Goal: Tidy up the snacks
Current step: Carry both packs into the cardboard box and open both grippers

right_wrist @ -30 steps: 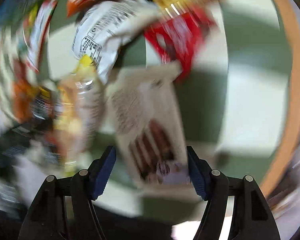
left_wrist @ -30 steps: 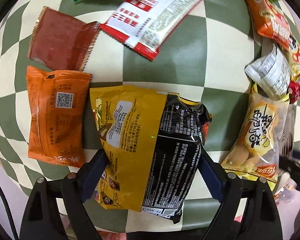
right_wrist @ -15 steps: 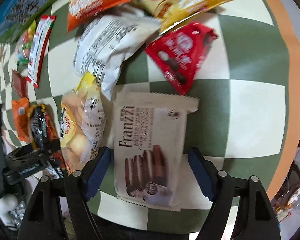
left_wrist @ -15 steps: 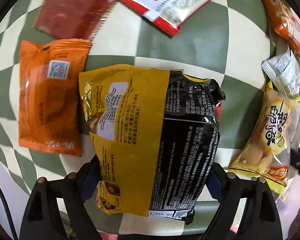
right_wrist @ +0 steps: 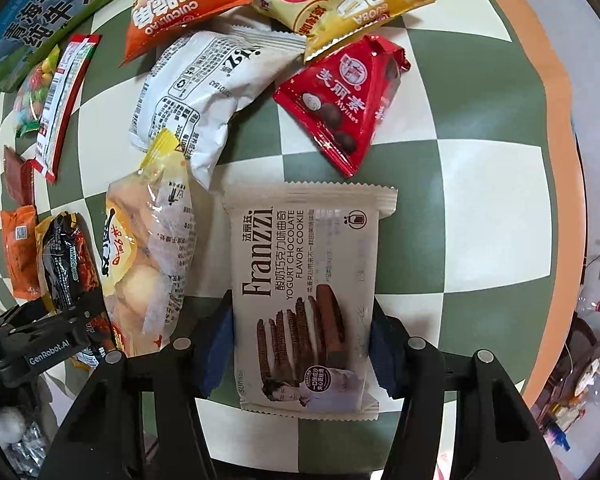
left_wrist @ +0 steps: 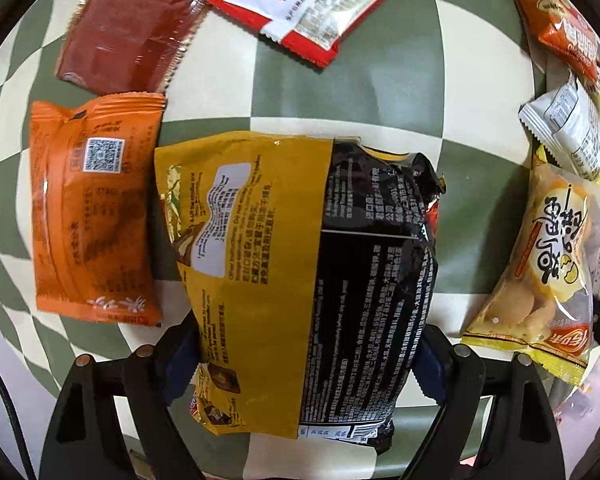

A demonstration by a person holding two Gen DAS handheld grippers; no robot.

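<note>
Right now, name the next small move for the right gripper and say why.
Probably close the right gripper on the Franzzi cookie pack: its blue pads flank the pack's lower half at both edges, with no firm squeeze visible, and the pack lies flat on the checkered cloth, apart from the red chocolate pouch.

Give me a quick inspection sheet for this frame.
Surface: green and cream checkered table, orange rim.
Job's things: yellow-black bag; Franzzi cookie pack; orange packet beside the bag; red Mylikes pouch; white packet.
Clutter: loose snack pile at far edge.
Grippers: left gripper straddles the bag, right gripper the cookie pack; pads at each pack's sides.
Cables: dark cable at left edge.
Surroundings: furniture and oddments on floor, unclear.
</note>
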